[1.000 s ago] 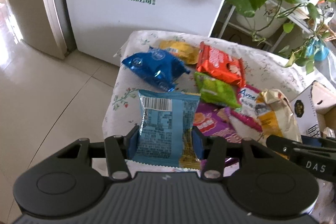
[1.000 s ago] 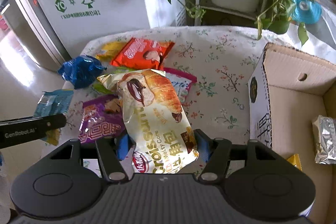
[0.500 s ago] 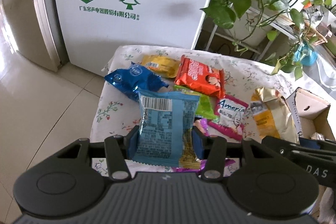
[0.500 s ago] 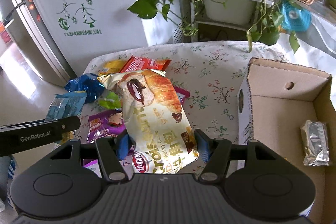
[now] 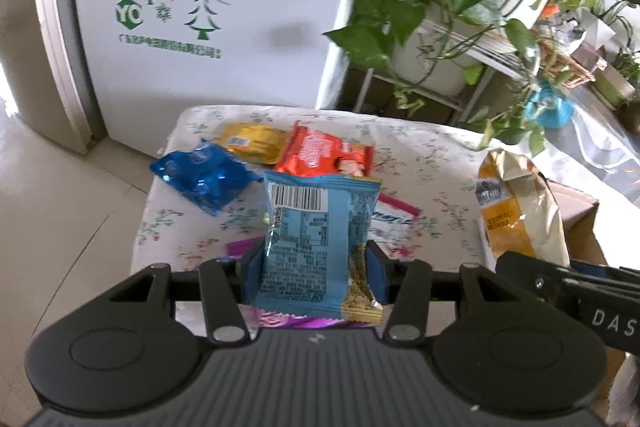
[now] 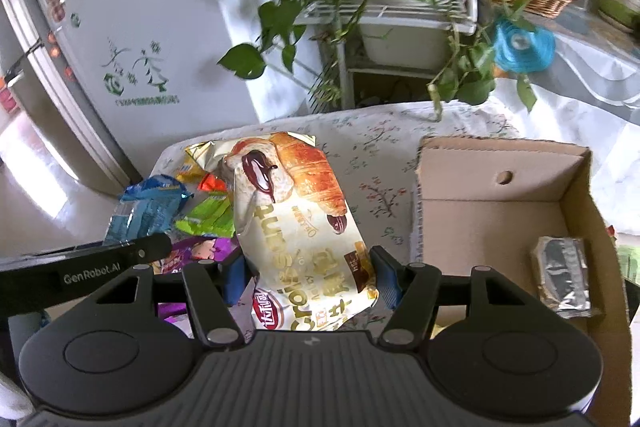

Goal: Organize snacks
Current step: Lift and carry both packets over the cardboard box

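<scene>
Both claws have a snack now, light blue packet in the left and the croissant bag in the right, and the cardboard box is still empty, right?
Not quite: the cardboard box is not empty. The right wrist view shows a silver foil packet lying in it. The rest stands: the left claw holds the light blue packet and the right claw holds the croissant bag.

The right gripper has its jaws pressed on both sides of a cream-and-gold croissant packet, which stands up and away from them. Right of the jaws sits an open brown cardboard box holding a crinkled silver foil packet. Left of the jaws the black left gripper holds a light blue snack packet. Between the two lie a lime green packet and a purple packet on the floral-clothed bench.
</scene>
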The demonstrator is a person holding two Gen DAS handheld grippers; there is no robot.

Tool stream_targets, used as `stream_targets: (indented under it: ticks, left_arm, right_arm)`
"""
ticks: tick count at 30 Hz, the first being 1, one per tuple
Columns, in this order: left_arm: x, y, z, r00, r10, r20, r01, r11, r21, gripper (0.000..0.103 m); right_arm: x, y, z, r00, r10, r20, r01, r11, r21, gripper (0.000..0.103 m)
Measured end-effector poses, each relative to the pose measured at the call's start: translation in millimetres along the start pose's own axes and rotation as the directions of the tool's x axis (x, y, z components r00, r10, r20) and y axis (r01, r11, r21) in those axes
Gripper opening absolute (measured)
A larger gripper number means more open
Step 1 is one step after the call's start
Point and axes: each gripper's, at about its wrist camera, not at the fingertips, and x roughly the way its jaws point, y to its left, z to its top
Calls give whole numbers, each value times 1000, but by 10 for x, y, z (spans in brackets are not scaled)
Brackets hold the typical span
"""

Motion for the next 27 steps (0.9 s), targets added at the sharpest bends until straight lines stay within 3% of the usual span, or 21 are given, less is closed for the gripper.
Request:
stream_targets:
  ticks: [15,27]
  left_arm:
    - [-69,-601,-67,993,-121,-1,121,991,49,50]
    - [-106,-1224,-256,959,-282,-38,285,947,148,50]
  right_arm:
    - [-310,-513,34,996,-57,70,49,992,113,69]
    - [-557,-931,-41,987,-122,103,95,969,229,69]
